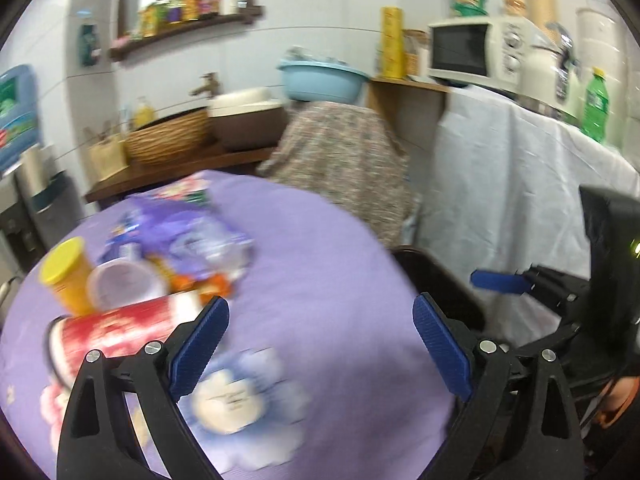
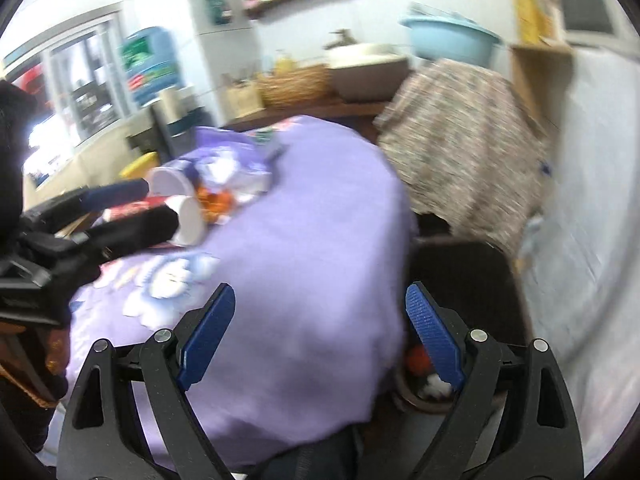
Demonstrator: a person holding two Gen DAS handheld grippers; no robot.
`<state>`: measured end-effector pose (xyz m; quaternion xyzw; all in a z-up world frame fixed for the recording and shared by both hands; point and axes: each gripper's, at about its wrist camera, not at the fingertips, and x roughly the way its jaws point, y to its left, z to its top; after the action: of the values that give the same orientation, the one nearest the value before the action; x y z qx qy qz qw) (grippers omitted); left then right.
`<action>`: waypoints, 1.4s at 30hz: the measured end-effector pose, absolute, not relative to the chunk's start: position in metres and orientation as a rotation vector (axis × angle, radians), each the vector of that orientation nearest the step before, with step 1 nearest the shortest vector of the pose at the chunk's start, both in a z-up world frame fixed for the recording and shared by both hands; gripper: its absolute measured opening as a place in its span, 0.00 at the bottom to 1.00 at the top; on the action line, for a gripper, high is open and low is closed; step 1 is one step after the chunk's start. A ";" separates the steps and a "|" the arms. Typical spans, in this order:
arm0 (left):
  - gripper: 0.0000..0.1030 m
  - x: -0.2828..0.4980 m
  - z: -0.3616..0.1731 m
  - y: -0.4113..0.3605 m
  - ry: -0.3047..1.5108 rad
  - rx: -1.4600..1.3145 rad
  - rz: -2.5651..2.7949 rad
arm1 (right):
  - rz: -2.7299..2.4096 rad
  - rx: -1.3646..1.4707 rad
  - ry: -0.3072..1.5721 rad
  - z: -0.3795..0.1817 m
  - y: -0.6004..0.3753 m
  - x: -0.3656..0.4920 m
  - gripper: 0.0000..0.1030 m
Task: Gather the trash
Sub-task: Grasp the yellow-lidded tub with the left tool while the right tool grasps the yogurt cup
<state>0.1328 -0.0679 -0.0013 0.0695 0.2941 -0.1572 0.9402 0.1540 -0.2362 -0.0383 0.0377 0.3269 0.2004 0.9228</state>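
A pile of trash lies on the purple tablecloth (image 1: 320,248): a red tube can (image 1: 116,328) on its side, a yellow-lidded can (image 1: 66,276), a white cup (image 1: 124,284) and a purple wrapper (image 1: 188,232). My left gripper (image 1: 320,340) is open and empty, just right of the red can. My right gripper (image 2: 320,332) is open and empty over the table's near edge, and it shows at the right of the left wrist view (image 1: 500,280). In the right wrist view the left gripper (image 2: 112,208) is at the red can (image 2: 136,204). A black bin (image 2: 464,288) stands beside the table.
A wooden counter (image 1: 192,168) behind holds a wicker basket (image 1: 168,136) and a sink bowl (image 1: 248,120). A blue basin (image 1: 320,80) sits on a patterned cloth. A microwave (image 1: 472,48) and a green bottle (image 1: 596,108) stand on a white-draped table at the right.
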 end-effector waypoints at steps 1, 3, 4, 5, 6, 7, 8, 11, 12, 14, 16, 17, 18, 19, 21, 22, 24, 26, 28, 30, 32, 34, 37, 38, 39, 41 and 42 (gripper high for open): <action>0.89 0.131 0.000 -0.054 0.594 0.138 -0.290 | 0.426 0.068 0.665 -0.035 -0.229 0.155 0.84; 0.89 0.127 0.002 -0.032 0.586 0.135 -0.240 | 0.474 0.038 0.650 -0.024 -0.206 0.160 0.84; 0.90 0.126 0.003 -0.021 0.582 0.131 -0.217 | 0.488 0.027 0.645 -0.020 -0.197 0.162 0.84; 0.90 0.125 0.005 -0.006 0.577 0.120 -0.180 | 0.510 0.009 0.635 -0.015 -0.186 0.164 0.84; 0.91 0.125 0.006 0.007 0.575 0.109 -0.153 | 0.532 -0.011 0.626 -0.011 -0.173 0.166 0.82; 0.91 0.124 0.006 0.018 0.574 0.101 -0.135 | 0.553 -0.030 0.621 -0.008 -0.160 0.167 0.81; 0.91 0.125 0.006 0.033 0.575 0.087 -0.102 | 0.568 -0.041 0.620 -0.006 -0.152 0.170 0.76; 0.91 0.130 0.008 0.064 0.578 0.073 -0.033 | 0.626 -0.069 0.634 0.000 -0.119 0.184 0.66; 0.91 0.133 0.008 0.075 0.579 0.072 -0.008 | 0.640 -0.087 0.634 0.002 -0.107 0.189 0.63; 0.91 0.138 0.009 0.091 0.584 0.071 0.025 | 0.652 -0.131 0.623 0.005 -0.086 0.197 0.60; 0.91 0.148 0.010 0.106 0.592 0.063 0.052 | 0.668 -0.169 0.619 0.007 -0.065 0.206 0.57; 0.91 0.150 0.010 0.112 0.593 0.059 0.060 | 0.674 -0.189 0.617 0.007 -0.056 0.211 0.56; 0.91 0.155 0.009 0.118 0.598 0.051 0.066 | 0.675 -0.217 0.618 0.007 -0.044 0.217 0.55; 0.91 0.160 0.009 0.124 0.606 0.042 0.063 | 0.674 -0.242 0.623 0.005 -0.034 0.223 0.54; 0.91 0.167 0.006 0.133 0.621 0.024 0.059 | 0.669 -0.268 0.640 0.001 -0.020 0.235 0.49; 0.91 0.170 0.006 0.137 0.626 0.017 0.057 | 0.666 -0.284 0.655 -0.003 -0.011 0.245 0.47; 0.91 0.180 0.005 0.142 0.639 0.006 0.052 | 0.658 -0.313 0.670 -0.009 0.000 0.257 0.40; 0.91 0.190 0.006 0.144 0.651 0.004 0.039 | 0.651 -0.344 0.688 -0.015 0.012 0.268 0.37; 0.91 0.199 0.005 0.144 0.665 0.013 0.032 | 0.647 -0.367 0.701 -0.021 0.022 0.277 0.36; 0.91 0.209 0.004 0.144 0.676 0.012 0.027 | 0.631 -0.389 0.702 -0.026 0.029 0.283 0.35; 0.91 0.218 0.002 0.144 0.692 0.012 0.012 | 0.628 -0.388 0.717 -0.030 0.033 0.289 0.30; 0.91 0.230 0.000 0.144 0.708 0.022 0.020 | 0.621 -0.387 0.725 -0.032 0.036 0.295 0.27; 0.91 0.241 -0.002 0.146 0.722 0.012 0.010 | 0.607 -0.397 0.736 -0.036 0.041 0.301 0.23; 0.91 0.244 -0.002 0.145 0.726 0.009 0.008 | 0.601 -0.403 0.734 -0.037 0.042 0.303 0.21; 0.91 0.247 -0.003 0.145 0.728 0.009 0.010 | 0.591 -0.407 0.726 -0.037 0.042 0.303 0.16; 0.91 0.250 -0.003 0.145 0.723 0.006 0.010 | 0.584 -0.400 0.719 -0.037 0.040 0.305 0.12; 0.87 0.252 -0.003 0.144 0.723 0.003 0.005 | 0.587 -0.393 0.722 -0.037 0.039 0.306 0.12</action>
<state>0.2516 0.1442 -0.0030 0.0016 0.3538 0.0023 0.9353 0.3062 0.0393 -0.0365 -0.1883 0.3457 0.2813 0.8751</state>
